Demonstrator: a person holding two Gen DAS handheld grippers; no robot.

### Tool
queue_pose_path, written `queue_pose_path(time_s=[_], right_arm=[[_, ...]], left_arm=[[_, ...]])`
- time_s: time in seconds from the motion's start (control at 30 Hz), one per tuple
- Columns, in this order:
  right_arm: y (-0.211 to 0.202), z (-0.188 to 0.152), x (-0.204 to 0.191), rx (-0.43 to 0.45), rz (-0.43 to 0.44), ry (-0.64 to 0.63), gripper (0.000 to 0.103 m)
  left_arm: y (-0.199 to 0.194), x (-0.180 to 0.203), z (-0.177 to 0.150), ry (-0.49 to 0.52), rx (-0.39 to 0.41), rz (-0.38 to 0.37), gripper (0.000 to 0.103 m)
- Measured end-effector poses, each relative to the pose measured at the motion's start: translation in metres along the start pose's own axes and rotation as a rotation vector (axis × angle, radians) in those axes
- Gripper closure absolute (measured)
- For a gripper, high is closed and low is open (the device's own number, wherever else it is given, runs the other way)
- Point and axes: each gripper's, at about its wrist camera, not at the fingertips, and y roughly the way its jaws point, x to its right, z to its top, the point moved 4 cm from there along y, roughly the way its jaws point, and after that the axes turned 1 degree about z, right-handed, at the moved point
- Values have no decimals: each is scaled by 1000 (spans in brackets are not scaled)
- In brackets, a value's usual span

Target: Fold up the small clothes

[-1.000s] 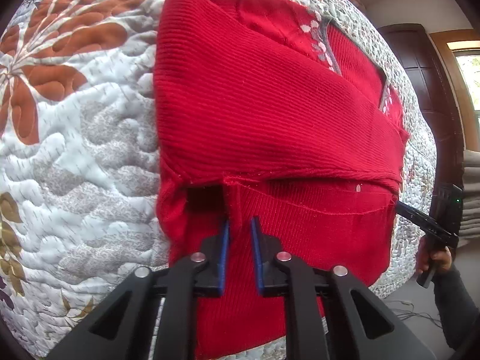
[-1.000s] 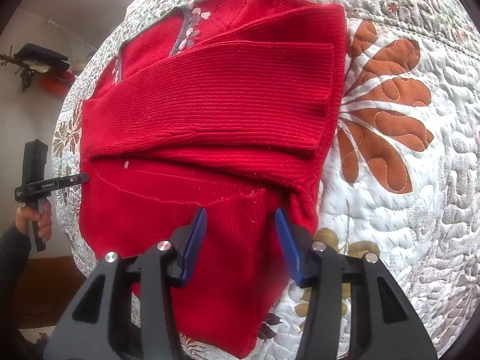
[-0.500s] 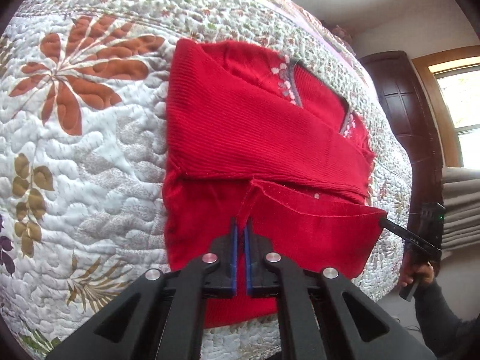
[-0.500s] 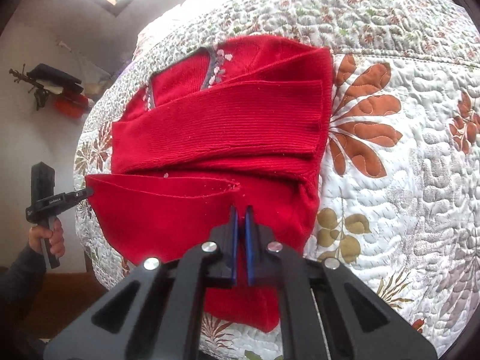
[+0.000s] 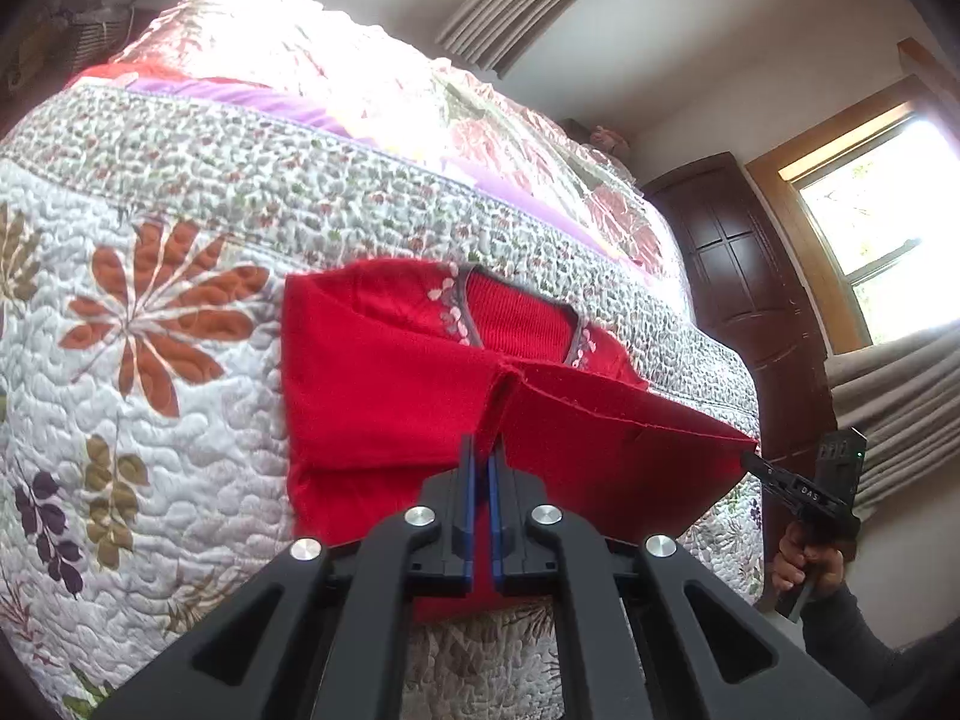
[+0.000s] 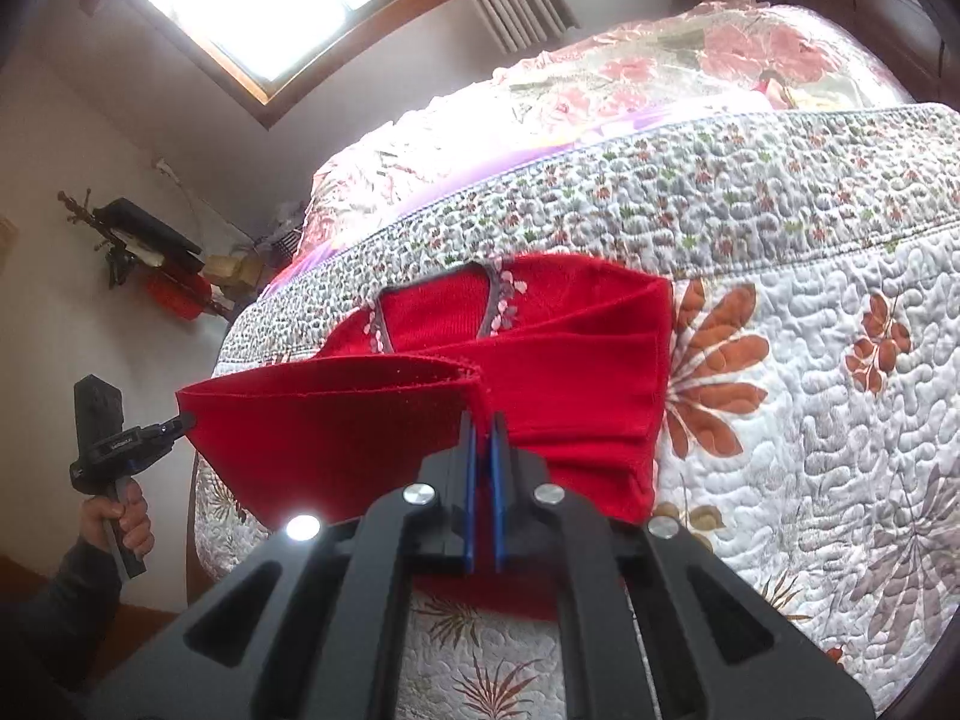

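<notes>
Fingers of left gripper (image 5: 480, 468) and right gripper (image 6: 483, 438) are pressed together, each pinching the lifted hem of the red sweater (image 5: 372, 396), which lies on the floral quilt (image 5: 150, 420). Dark door (image 5: 750, 312) stands beyond the bed. Gripper label lettering is too small to read.

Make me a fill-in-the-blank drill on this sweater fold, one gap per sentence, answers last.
1. The sweater on the quilt is coloured ____.
2. The left gripper and right gripper are both ____ on the sweater's bottom hem.
3. The hem is lifted off the quilt while the ____ end with its pale trim lies flat.
4. Light enters through a ____ on the wall.

Answers: red; shut; neck; window
</notes>
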Motion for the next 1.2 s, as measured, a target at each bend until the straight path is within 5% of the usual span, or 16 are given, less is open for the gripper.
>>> queue_pose_path(time_s=[0.37,0.7,1.2], right_arm=[[21,59,12,39,-2,25,100],[70,95,36,-14,-10,58,100],[139,117,70,-104,-53,80,100]], left_arm=[[35,5,62,31,12,-28,100],[87,-22,99,-25,-44,-18,100],[163,-72,126,-88,-165,41,100]])
